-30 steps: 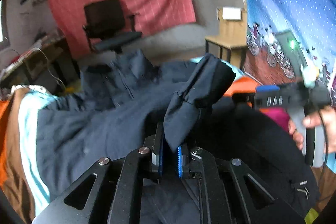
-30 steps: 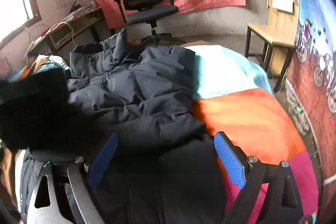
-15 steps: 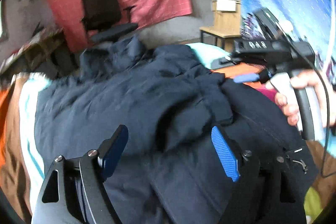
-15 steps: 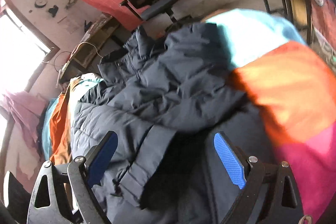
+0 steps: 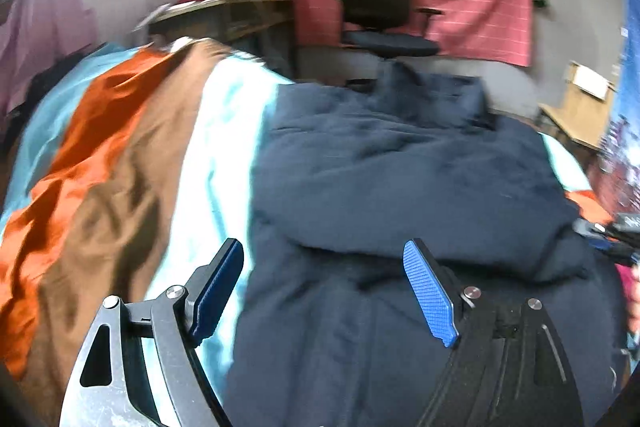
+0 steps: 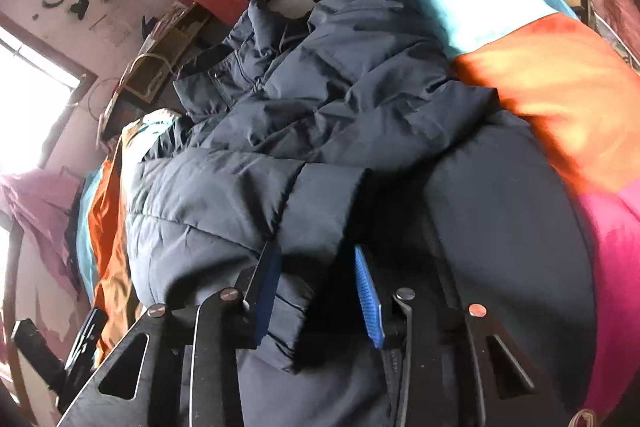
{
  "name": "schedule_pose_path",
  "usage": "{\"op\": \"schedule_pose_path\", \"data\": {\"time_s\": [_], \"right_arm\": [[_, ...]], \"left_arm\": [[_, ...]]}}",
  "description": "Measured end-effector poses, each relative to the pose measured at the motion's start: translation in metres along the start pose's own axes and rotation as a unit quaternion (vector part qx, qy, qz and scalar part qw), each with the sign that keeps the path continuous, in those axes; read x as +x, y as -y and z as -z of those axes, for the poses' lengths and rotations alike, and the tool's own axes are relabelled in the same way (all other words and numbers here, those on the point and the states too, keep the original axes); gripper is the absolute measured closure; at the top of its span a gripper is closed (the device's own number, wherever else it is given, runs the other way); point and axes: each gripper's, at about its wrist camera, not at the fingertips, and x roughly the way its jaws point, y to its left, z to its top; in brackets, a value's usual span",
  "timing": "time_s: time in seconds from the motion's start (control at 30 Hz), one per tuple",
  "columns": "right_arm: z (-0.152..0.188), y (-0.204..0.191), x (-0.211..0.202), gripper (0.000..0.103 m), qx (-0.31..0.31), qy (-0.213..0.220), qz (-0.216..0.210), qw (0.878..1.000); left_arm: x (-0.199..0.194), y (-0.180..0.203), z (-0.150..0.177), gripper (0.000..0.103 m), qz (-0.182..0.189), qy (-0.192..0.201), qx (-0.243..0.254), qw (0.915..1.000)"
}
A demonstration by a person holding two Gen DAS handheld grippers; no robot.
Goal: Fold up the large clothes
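A dark navy puffer jacket (image 5: 400, 167) lies spread on a striped bedspread (image 5: 120, 167), collar toward the far end. My left gripper (image 5: 324, 255) hangs open above the jacket's left edge, with nothing between its blue pads. In the right wrist view one sleeve lies folded across the jacket (image 6: 360, 87). Its cuff (image 6: 320, 195) sits between the jaws of my right gripper (image 6: 316, 259), which are closing and press on the fabric from both sides. The right gripper (image 5: 608, 231) also shows at the right edge of the left wrist view.
The bedspread (image 6: 540, 67) has orange, brown, pale blue and pink bands. Beyond the bed stand a black office chair (image 5: 380, 11), a cluttered desk (image 5: 224, 15) and a small wooden table (image 5: 576, 107). A red cloth hangs on the back wall, and a bright window is at the left.
My left gripper let go of the sleeve, opened wide and swung left over the jacket's edge. The right gripper dropped onto the folded sleeve and its jaws narrowed around the cuff.
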Motion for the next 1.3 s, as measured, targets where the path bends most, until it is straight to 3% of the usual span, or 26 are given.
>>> {"op": "schedule_pose_path", "data": {"time_s": [0.03,0.13,0.33,0.43,0.47,0.57,0.63,0.7,0.87,1.03,1.3], "right_arm": [[-0.001,-0.003,-0.001,0.095,-0.005,0.003,0.009,1.0],[-0.009,-0.014,-0.013,0.098,-0.025,0.025,0.018,0.999],[-0.037,-0.04,-0.047,0.098,-0.078,0.113,0.056,0.989],[-0.046,-0.047,-0.043,0.098,-0.093,0.124,0.079,0.985],[-0.049,-0.05,-0.035,0.096,-0.105,0.119,0.104,0.982],[-0.044,-0.06,-0.015,0.095,-0.145,0.127,0.204,0.96],[-0.039,-0.061,-0.009,0.085,-0.164,0.138,0.235,0.948],[-0.032,-0.064,-0.004,0.084,-0.188,0.149,0.257,0.936],[-0.022,-0.077,0.025,0.084,-0.249,0.107,0.201,0.941],[-0.006,-0.077,0.071,0.084,-0.304,0.057,0.221,0.925],[0.0,-0.064,0.096,0.084,-0.312,0.033,0.213,0.925]], "left_arm": [[0.005,-0.008,-0.004,0.025,-0.015,-0.005,-0.01,0.9998],[0.013,-0.026,-0.007,0.025,-0.039,-0.017,-0.032,0.9986],[0.037,-0.037,-0.021,0.025,-0.056,-0.02,-0.036,0.9976],[0.054,-0.036,-0.03,0.025,-0.06,-0.027,-0.032,0.9973],[0.059,-0.035,-0.034,0.025,-0.062,-0.028,-0.027,0.9973],[0.075,-0.028,-0.039,0.025,-0.066,-0.036,-0.006,0.9971],[0.084,-0.024,-0.038,0.025,-0.063,-0.041,0.006,0.9971],[0.09,-0.021,-0.034,0.025,-0.056,-0.047,0.014,0.9972],[0.108,-0.015,-0.021,0.025,-0.051,-0.065,0.027,0.9962],[0.12,-0.016,-0.008,0.025,-0.03,-0.073,0.017,0.9967],[0.129,-0.028,0.002,0.015,-0.003,-0.079,-0.01,0.9968]]}}
